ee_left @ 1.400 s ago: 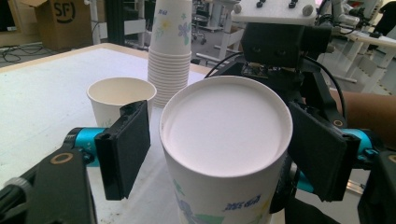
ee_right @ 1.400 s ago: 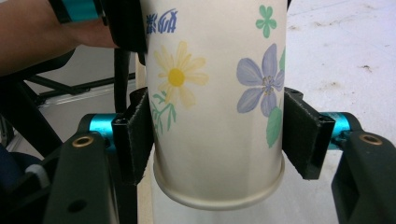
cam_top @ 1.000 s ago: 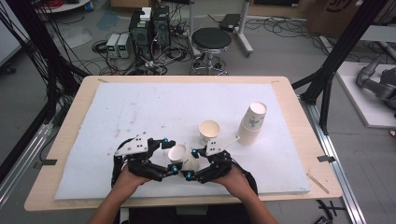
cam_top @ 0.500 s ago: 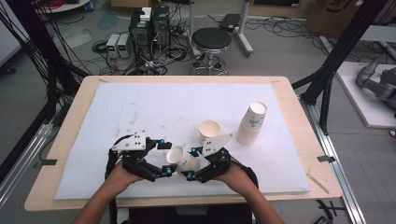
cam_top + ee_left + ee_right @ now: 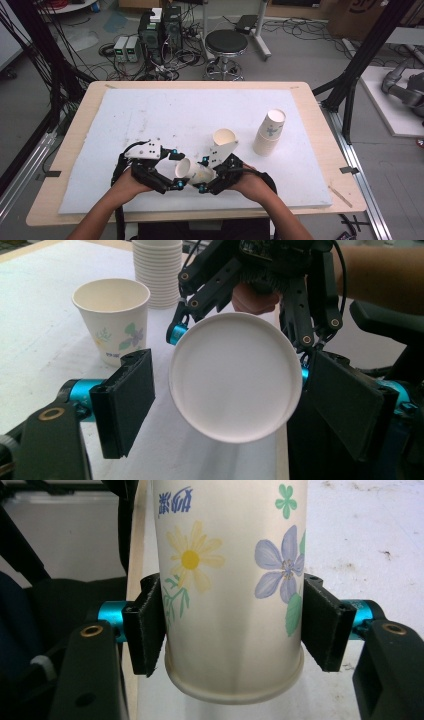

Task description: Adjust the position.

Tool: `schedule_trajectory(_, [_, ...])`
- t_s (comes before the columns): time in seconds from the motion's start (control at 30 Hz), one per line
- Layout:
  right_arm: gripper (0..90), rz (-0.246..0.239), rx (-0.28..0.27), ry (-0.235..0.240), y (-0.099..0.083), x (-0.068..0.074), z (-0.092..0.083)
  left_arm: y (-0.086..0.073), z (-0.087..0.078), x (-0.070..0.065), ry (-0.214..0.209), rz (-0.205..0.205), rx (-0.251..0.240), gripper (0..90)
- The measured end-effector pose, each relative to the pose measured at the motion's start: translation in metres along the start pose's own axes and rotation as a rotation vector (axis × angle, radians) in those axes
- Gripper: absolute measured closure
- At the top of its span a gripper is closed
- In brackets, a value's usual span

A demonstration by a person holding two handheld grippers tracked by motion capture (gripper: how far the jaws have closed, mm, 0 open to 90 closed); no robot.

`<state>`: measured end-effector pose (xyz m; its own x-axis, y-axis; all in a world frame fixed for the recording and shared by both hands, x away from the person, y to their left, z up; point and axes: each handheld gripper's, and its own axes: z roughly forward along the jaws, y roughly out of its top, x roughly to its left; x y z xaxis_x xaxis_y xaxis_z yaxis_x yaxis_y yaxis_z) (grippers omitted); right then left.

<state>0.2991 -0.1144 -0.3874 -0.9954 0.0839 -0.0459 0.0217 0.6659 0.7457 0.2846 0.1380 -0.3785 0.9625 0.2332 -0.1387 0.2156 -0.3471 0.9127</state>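
- My right fingers [image 5: 320, 625] clench the flowered paper cup [image 5: 230, 585], held on its side above the near worktop [image 5: 150, 115], its bottom toward my left hand.
- My left fingers [image 5: 125, 400] stand released either side of that bottom (not touching).
- Step: handover, I judge; next, left must close squarely before right lets go.

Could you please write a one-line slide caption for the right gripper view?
Right gripper clamps a flowered paper cup between its black pads above the white table.
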Motion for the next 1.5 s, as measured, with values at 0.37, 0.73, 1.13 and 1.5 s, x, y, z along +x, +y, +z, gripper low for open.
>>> schedule_trajectory(0.37, [35.2, -0.078, 0.119, -0.028, 0.015, 0.004, 0.002, 0.002, 0.004, 0.002, -0.007, 0.004, 0.067, 21.7])
schedule_trajectory(0.73, [35.1, -0.095, 0.193, -0.028, 0.019, 0.006, 0.006, 0.001, 0.008, 0.003, -0.034, 0.008, 0.113, 30.9])
schedule_trajectory(1.13, [21.4, -0.058, 0.152, -0.04, 0.016, 0.004, 0.005, -0.002, 0.006, 0.004, -0.031, 0.006, 0.084, 36.7])
schedule_trajectory(1.5, [19.5, 0.084, -0.109, -0.047, -0.002, -0.001, -0.024, -0.021, -0.003, 0.008, -0.01, -0.05, -0.081, 36.8])
